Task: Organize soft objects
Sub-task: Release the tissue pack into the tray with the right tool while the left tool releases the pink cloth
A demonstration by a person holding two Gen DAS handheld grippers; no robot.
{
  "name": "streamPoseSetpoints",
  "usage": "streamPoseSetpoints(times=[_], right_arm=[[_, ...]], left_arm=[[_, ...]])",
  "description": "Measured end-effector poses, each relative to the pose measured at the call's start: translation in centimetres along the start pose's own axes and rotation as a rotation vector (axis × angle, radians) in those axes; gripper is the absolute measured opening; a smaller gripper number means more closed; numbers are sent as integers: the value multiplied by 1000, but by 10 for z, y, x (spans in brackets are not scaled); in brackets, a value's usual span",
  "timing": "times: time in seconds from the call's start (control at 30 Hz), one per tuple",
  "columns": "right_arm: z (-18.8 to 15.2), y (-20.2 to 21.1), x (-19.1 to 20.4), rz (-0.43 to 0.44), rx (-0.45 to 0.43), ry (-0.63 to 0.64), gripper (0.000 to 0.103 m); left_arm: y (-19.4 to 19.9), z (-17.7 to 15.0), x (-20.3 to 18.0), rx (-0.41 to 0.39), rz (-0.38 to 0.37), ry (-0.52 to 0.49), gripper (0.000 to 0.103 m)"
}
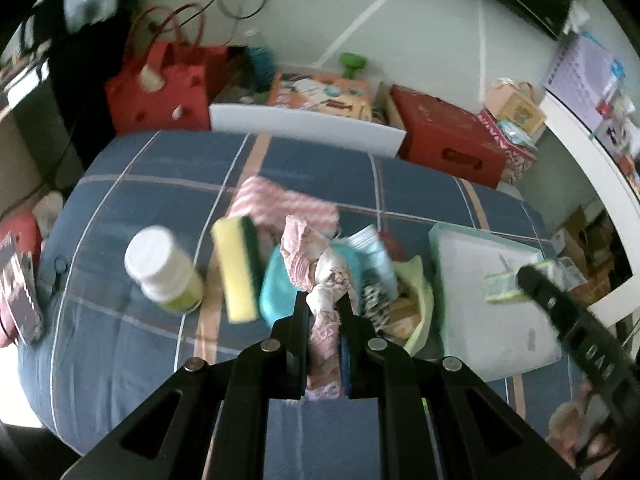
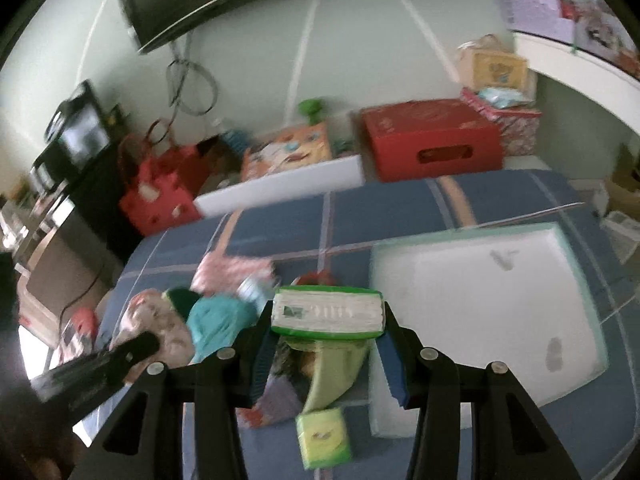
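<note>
The middle of the bed (image 1: 132,184) is crowded: bottle (image 1: 164,270), sponge (image 1: 236,268), striped cloth (image 1: 280,204) and a heap of soft things (image 1: 384,280) lie close together. The white tray (image 2: 480,304) at the right edge is bare inside. Blue cover toward the far edge is free; beyond it boxes (image 1: 448,140) and a red bag (image 1: 160,92) block.

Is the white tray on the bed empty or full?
Empty: the white tray shows a bare bottom with only small marks; no object lies inside.
</note>
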State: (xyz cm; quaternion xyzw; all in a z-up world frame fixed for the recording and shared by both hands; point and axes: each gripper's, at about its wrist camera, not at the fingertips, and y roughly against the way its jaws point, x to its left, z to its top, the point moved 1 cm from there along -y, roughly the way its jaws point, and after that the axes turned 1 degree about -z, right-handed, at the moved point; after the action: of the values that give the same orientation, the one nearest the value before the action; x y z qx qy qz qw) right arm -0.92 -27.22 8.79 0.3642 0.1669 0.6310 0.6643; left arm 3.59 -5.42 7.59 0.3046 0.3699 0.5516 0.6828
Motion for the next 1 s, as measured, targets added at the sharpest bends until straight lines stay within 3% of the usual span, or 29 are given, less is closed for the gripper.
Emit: streamPoseSetpoints(times=[0.07,0.17,0.33,0.57,0.73,1.0], right_arm=[[4,0,-20,-11,-16,-46,50],[1,-10,-48,-50,2,-114,50],[-3,-17,-103,-120,20,-230,50],[-13,-14,-161,-238,25,-355,50],[-17,-14,-186,-325,31,-384,50],[-24,-22,-200,-339,58,-403,50]], left_arm=[[-8,7,-20,10,10,-39,12],[-21,11,-51,23,-32,-106,12],[-50,8,-102,81,-58,-199,12],[-72,-2,-158,95,-113,-306,12],[-94,-8,-185,114,-146,-364,12],[-134,-13,-208,168,-136,-382,12]])
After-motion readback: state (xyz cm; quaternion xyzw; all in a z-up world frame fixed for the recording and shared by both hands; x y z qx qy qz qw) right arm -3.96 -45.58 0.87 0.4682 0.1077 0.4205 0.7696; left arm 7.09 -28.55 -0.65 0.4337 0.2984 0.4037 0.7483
